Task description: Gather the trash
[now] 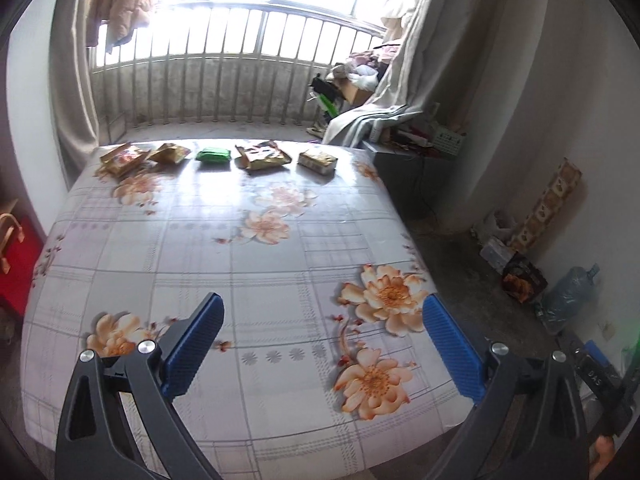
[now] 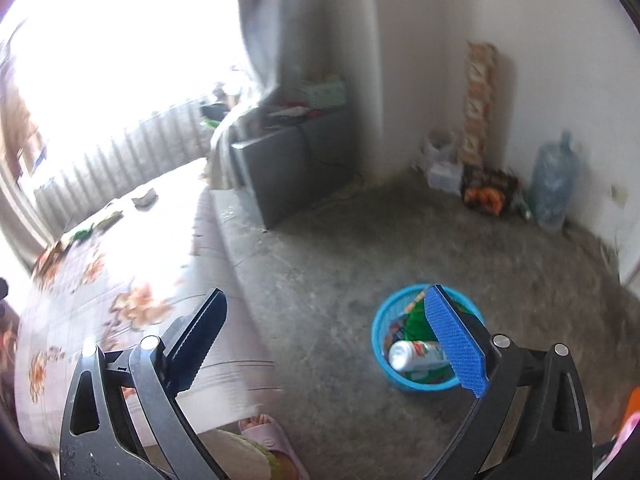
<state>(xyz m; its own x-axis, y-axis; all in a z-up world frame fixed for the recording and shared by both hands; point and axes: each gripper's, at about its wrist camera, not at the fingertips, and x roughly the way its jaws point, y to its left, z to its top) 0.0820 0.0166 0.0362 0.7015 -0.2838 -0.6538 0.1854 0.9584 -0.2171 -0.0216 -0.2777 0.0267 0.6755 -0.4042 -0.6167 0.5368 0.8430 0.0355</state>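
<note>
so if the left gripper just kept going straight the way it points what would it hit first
Probably the flowered tablecloth: the open left gripper is angled down at bare cloth, well short of the row of wrappers at the far edge. Depth is hard to judge.

Through my left wrist camera, the table's cloth (image 1: 240,248) is white with a pale grey check and peach-orange flowers. Along its far edge I see gold-and-red snack wrappers (image 1: 122,158), one green packet (image 1: 214,155), a gold-and-white torn box (image 1: 262,156) and a gold box (image 1: 317,161). The left gripper (image 1: 323,320) has black arms and ribbed blue pads. On my right wrist camera, the right gripper (image 2: 326,312) matches it: black with blue pads. The mesh bin (image 2: 420,376) on the grey concrete floor (image 2: 340,260) is bright blue, holding a white can (image 2: 416,354) with green and red print among green wrappers.
</note>
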